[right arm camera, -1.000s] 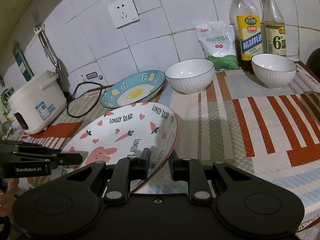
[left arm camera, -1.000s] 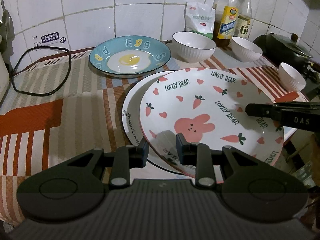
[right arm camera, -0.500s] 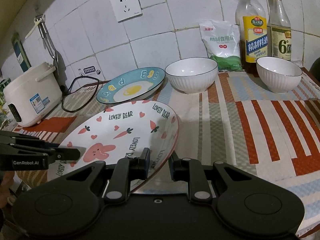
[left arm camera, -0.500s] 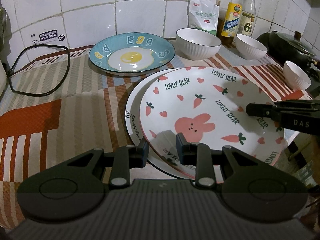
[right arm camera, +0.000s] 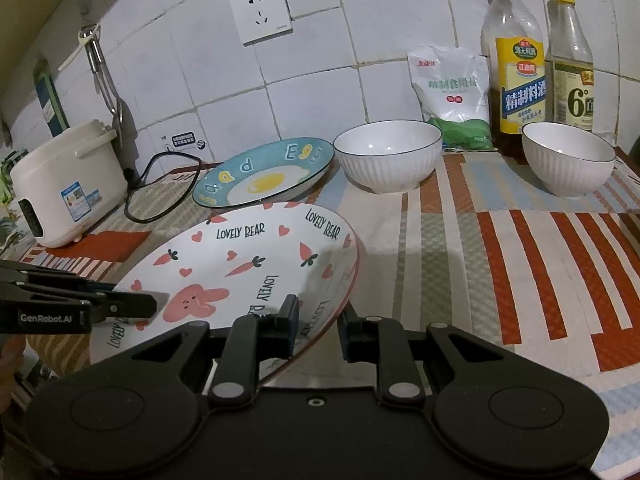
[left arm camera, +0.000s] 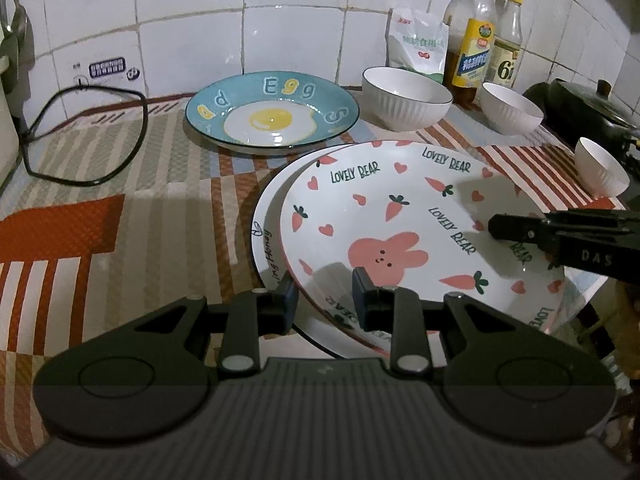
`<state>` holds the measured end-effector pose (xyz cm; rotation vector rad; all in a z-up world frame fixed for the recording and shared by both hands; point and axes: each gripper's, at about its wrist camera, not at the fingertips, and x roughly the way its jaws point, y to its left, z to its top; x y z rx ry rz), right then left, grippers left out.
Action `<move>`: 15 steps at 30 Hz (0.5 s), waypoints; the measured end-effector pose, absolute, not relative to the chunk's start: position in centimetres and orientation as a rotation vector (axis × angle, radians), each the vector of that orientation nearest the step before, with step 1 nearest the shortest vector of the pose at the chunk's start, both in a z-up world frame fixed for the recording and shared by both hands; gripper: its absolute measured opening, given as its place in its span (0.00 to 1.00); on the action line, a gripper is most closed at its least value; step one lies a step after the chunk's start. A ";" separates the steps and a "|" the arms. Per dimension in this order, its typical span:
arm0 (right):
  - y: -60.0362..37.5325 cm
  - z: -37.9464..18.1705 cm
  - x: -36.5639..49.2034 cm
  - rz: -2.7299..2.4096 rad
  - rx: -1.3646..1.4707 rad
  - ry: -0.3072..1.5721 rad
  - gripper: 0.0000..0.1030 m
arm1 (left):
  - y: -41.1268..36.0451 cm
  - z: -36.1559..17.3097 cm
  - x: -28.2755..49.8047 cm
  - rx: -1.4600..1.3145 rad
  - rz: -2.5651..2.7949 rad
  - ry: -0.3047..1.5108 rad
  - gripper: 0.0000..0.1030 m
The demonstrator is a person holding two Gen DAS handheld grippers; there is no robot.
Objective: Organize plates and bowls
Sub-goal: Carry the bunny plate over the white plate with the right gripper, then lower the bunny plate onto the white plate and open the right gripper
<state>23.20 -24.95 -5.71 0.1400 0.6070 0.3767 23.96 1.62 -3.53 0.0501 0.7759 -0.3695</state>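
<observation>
both grippers hold the rabbit plate (left arm camera: pixel 400 216) by opposite rims. the left gripper (left arm camera: pixel 325 296) has its jaws closed on the near edge, one finger under the rim and one on the face. the right gripper (right arm camera: pixel 316 326) clamps the other edge the same way. the plate hangs tilted just above a second white plate (left arm camera: pixel 266 220) lying on the striped table (left arm camera: pixel 100 208). behind them sit the blue egg plate (left arm camera: pixel 272 114), a large white bowl (left arm camera: pixel 406 98), a medium bowl (left arm camera: pixel 510 108) and a small bowl (left arm camera: pixel 600 166).
</observation>
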 end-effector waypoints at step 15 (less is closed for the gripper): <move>-25.4 -5.6 23.9 0.426 0.113 0.612 0.24 | 1.9 -3.3 21.0 -0.039 -0.372 0.725 0.41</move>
